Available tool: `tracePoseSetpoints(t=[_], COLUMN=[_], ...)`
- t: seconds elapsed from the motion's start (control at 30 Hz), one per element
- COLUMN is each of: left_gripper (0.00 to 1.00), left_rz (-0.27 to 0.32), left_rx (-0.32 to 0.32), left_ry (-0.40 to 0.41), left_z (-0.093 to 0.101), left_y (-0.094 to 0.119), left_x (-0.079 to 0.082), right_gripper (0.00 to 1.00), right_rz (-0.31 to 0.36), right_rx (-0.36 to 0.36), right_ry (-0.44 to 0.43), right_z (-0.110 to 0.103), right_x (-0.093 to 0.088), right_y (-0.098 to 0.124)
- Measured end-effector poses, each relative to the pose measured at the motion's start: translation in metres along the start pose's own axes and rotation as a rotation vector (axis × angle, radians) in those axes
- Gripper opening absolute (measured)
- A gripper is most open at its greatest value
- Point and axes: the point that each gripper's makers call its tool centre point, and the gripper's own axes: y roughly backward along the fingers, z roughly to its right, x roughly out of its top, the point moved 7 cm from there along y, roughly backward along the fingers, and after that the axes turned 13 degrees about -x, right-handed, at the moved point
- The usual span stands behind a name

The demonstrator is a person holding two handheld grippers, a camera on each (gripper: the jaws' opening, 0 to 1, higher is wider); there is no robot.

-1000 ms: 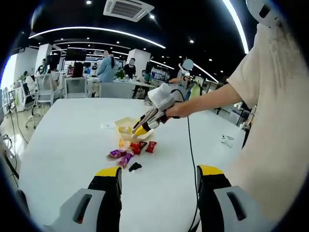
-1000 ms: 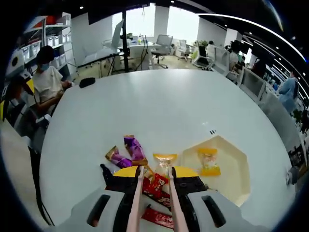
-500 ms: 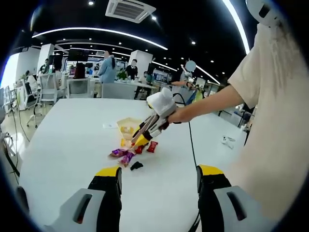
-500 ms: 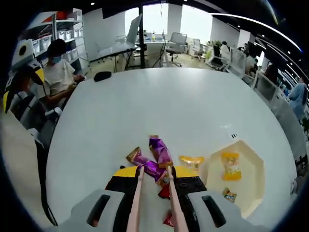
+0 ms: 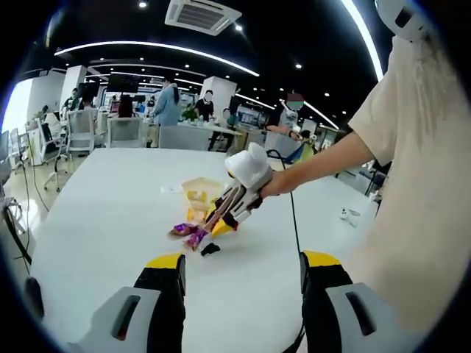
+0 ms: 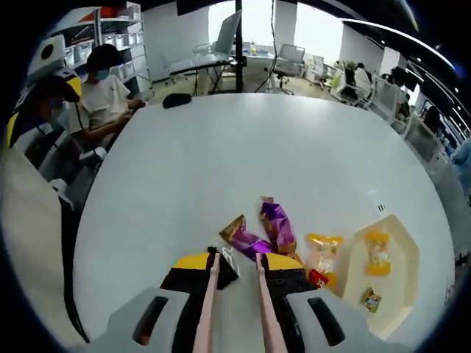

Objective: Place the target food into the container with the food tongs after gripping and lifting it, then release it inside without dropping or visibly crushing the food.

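Tongs (image 6: 234, 294) in right gripper (image 6: 234, 266) — tips over half-hidden dark wrapper (image 6: 226, 266); left gripper (image 5: 241, 273) agape.

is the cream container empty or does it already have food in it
Not empty. In the right gripper view the cream container holds a yellow packet and a smaller dark packet; the other snacks lie outside it on the table.
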Motion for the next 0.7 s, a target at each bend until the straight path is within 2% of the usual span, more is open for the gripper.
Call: tracePoseSetpoints(t=[0.7], left_gripper=[0.62], left_rz=[-0.002], left_rx=[0.01], left_ry=[0.013], left_z=[0.002], left_y=[0.003], left_x=[-0.005], right_gripper=[0.26], right_rz=[-0.032], right_rx=[0.024], right_ry=[0.023], right_z=[-0.014], right_x=[-0.017], right_y=[-0.012])
